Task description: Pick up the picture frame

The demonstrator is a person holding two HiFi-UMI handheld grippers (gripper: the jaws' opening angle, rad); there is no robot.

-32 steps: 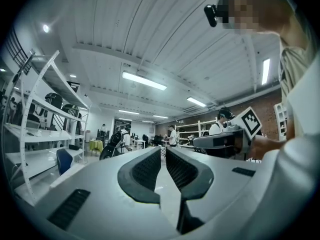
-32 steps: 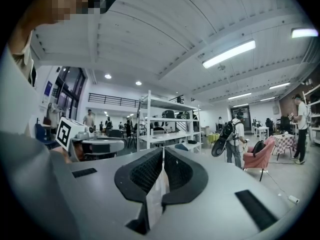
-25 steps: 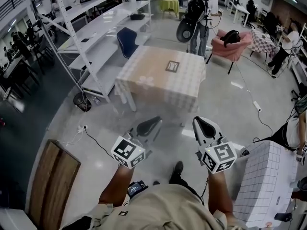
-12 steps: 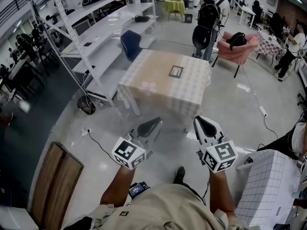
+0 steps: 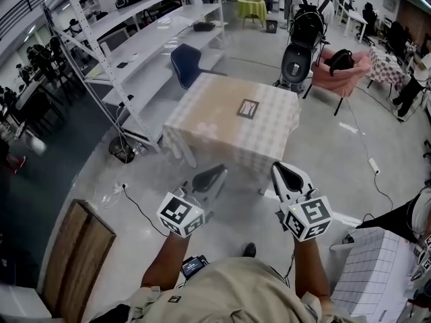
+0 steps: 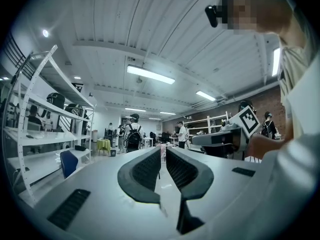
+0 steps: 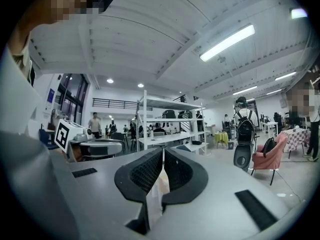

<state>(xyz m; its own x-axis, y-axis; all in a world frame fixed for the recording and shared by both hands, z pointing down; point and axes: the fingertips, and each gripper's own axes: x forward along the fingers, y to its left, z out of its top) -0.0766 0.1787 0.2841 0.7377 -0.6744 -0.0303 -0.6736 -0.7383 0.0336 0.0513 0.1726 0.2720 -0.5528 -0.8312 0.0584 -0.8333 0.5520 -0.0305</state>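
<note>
The picture frame (image 5: 248, 108), small with a dark border, lies flat on the far right part of a table with a checked cloth (image 5: 209, 123), seen in the head view. My left gripper (image 5: 215, 175) and right gripper (image 5: 279, 171) are held side by side close to my body, over the floor, well short of the table. Both are shut with nothing between the jaws. In the left gripper view the left gripper (image 6: 162, 150) points level into the room. The right gripper (image 7: 163, 153) does the same in its own view. Neither gripper view shows the frame.
White shelving (image 5: 135, 42) runs along the left, with a blue chair (image 5: 185, 60) by the table. A person with a black bag (image 5: 301, 42) and a pink armchair (image 5: 350, 69) stand behind the table. A wooden board (image 5: 74, 261) and a cable (image 5: 131, 197) lie on the floor.
The table and the frame have come nearer and lower in the head view as I walk forward. Both grippers keep their place and stay shut.
</note>
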